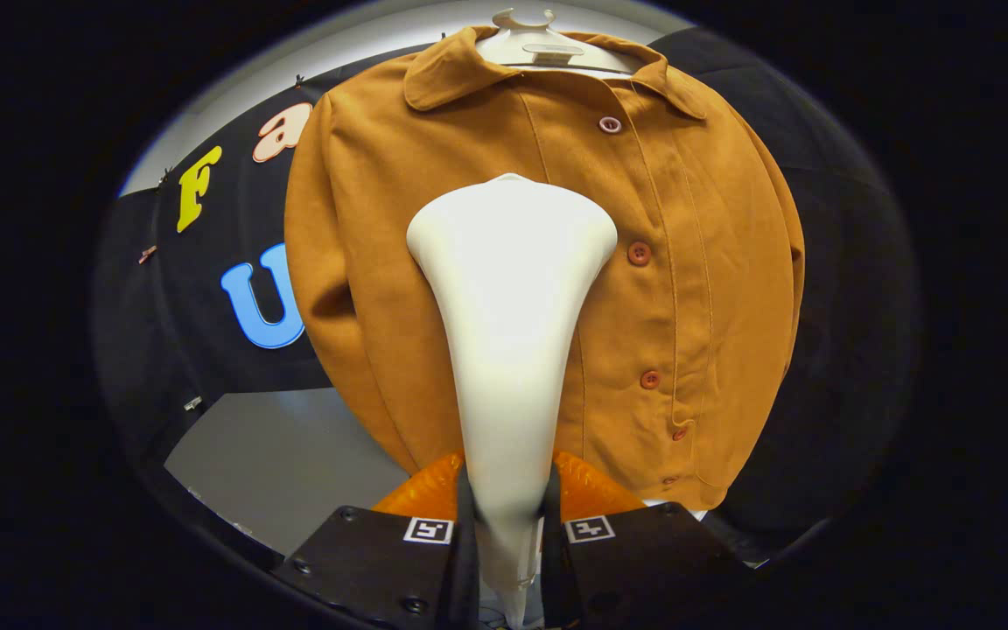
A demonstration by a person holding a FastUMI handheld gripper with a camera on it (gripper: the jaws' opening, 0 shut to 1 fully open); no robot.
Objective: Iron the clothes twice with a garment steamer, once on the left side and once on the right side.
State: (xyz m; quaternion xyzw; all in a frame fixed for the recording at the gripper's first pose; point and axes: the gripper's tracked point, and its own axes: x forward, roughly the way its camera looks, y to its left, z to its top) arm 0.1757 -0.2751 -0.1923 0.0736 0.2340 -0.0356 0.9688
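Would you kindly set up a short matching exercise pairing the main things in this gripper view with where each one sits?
Things:
1. garment steamer
2. brown jacket
3. white hanger
4. gripper

Places:
A. at the top, inside the collar
B. held between the two fingers, its wide head reaching up over the cloth
C. hanging in front of the black booth wall, buttoned down the front
D. nearest the camera, fingers closed on a narrow handle

Pairs: 1-B, 2-C, 3-A, 4-D
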